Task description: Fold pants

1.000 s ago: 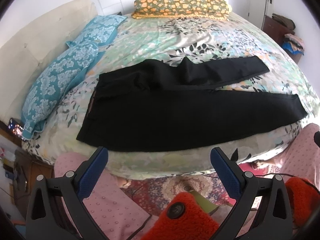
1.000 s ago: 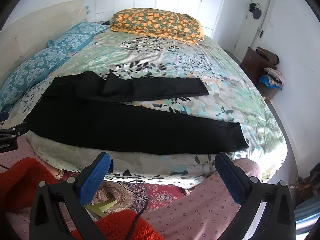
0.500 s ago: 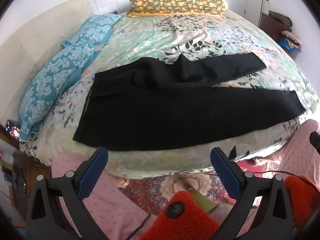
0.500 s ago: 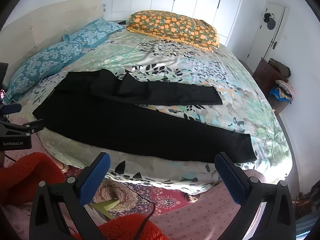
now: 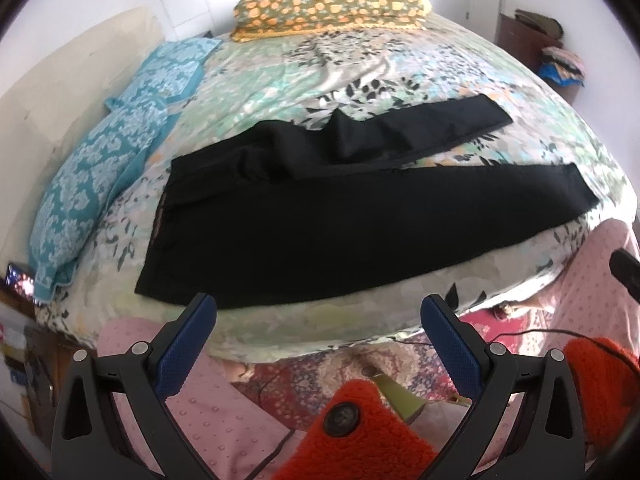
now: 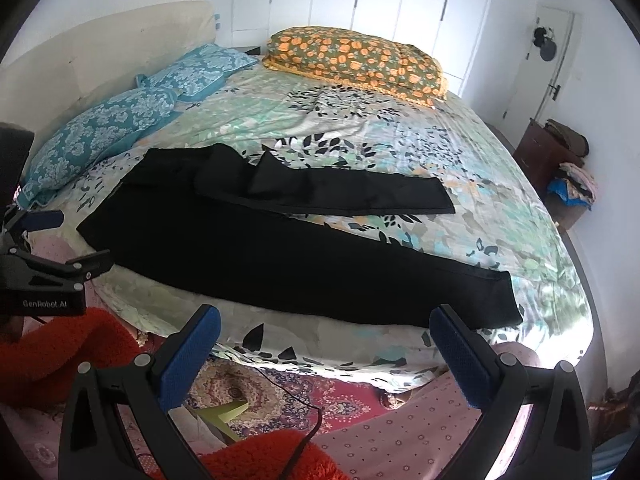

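Note:
Black pants [image 5: 328,224] lie spread flat on the floral bed, waist to the left, the two legs reaching right in a V. They also show in the right wrist view [image 6: 280,248]. My left gripper [image 5: 318,308] is open and empty, hovering just off the bed's near edge below the near leg. My right gripper [image 6: 324,320] is open and empty, off the near edge below the near leg's cuff end. The left gripper's body [image 6: 44,272] shows at the left of the right wrist view.
Two blue floral pillows [image 5: 96,176] lie along the left headboard. An orange-patterned pillow [image 5: 328,6] lies at the far side. A dark wooden cabinet with clothes [image 6: 560,168] stands at the right wall. Red fuzzy sleeves [image 5: 360,432], pink legs and a patterned rug lie below the grippers.
Both grippers have moved closer to the bed and a little higher over its near edge. The pants have not moved.

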The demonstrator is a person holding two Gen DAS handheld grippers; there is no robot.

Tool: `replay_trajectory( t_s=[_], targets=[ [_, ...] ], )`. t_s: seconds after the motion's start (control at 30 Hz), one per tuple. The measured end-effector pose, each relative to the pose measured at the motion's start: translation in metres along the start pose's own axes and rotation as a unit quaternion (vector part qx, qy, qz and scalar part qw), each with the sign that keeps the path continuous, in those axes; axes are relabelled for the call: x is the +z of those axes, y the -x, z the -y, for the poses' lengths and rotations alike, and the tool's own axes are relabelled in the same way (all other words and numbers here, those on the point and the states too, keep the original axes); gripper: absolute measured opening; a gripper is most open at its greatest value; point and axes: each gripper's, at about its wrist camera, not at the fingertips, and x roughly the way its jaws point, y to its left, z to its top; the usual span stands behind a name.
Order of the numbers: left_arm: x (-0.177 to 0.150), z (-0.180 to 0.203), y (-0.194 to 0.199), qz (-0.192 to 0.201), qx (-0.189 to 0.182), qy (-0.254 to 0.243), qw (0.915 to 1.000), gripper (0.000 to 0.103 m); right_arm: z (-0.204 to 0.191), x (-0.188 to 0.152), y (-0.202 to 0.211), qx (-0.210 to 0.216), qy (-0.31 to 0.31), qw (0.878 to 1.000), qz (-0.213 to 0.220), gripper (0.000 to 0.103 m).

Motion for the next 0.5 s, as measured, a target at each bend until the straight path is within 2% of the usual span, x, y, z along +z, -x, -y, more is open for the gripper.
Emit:
replay_trajectory(
  t_s=[0.27,0.5],
  targets=[
    [0.002,0.02,0.0,0.001,-0.019,-0.035,0.9992,0.102,0.027,-0.012,0.009,-0.027,-0.052,0.998,-0.005,0.103],
    [0.001,0.03,0.0,0.0,-0.029,-0.058,0.9979,0.102,0.038,-0.017,0.008,-0.028,-0.07,0.997,-0.012,0.103]
  ],
)
